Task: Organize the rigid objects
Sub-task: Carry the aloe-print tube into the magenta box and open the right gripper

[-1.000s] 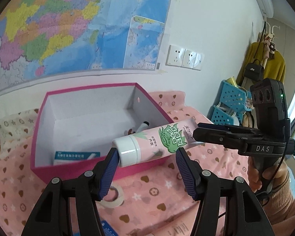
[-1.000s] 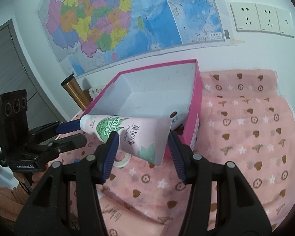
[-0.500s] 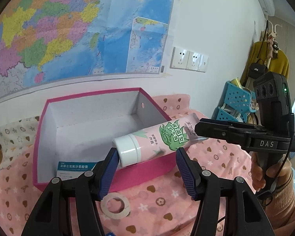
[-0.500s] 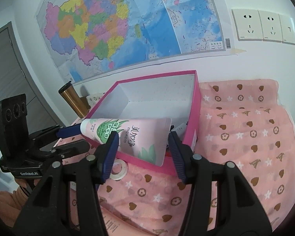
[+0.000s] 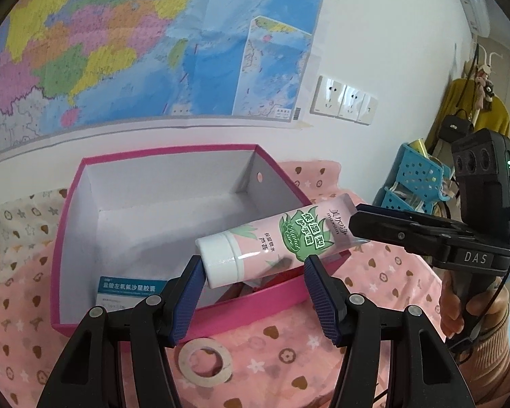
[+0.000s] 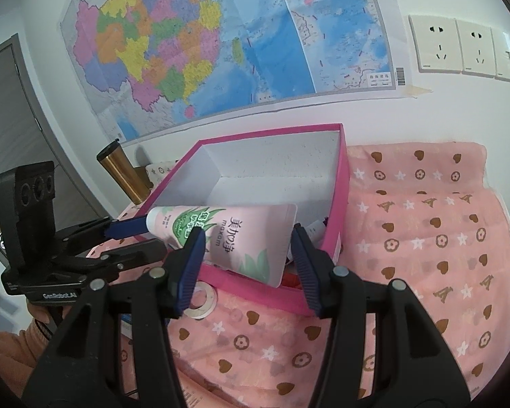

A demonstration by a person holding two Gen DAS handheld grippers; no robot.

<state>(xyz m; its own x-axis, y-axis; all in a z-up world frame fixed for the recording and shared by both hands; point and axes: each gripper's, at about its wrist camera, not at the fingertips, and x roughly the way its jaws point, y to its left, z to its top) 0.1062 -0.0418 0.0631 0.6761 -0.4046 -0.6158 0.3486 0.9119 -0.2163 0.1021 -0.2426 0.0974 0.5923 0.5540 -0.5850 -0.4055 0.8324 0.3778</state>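
A pink hand-cream tube (image 5: 271,241) with a white cap hangs tilted over the front right corner of the open pink box (image 5: 173,151). My left gripper (image 5: 253,261) is shut on its cap end: one blue pad lies against the cap, the other against the body. My right gripper (image 6: 248,233) is shut across the tube's (image 6: 241,234) flat crimped end. In the right wrist view the left gripper (image 6: 151,236) reaches the cap from the left. In the left wrist view the right gripper (image 5: 360,219) comes in from the right. Box rim (image 6: 271,134).
A blue and white medicine carton (image 5: 125,287) lies in the box, with small red and white items under the tube. A tape ring (image 5: 204,362) lies on the pink cloth before the box. A gold flask (image 6: 122,170) stands left, blue baskets (image 5: 414,180) right.
Both grippers have carried the tube forward together towards the box, which now looks nearer and larger. The tube hangs further over its front wall. Neither grip has changed.
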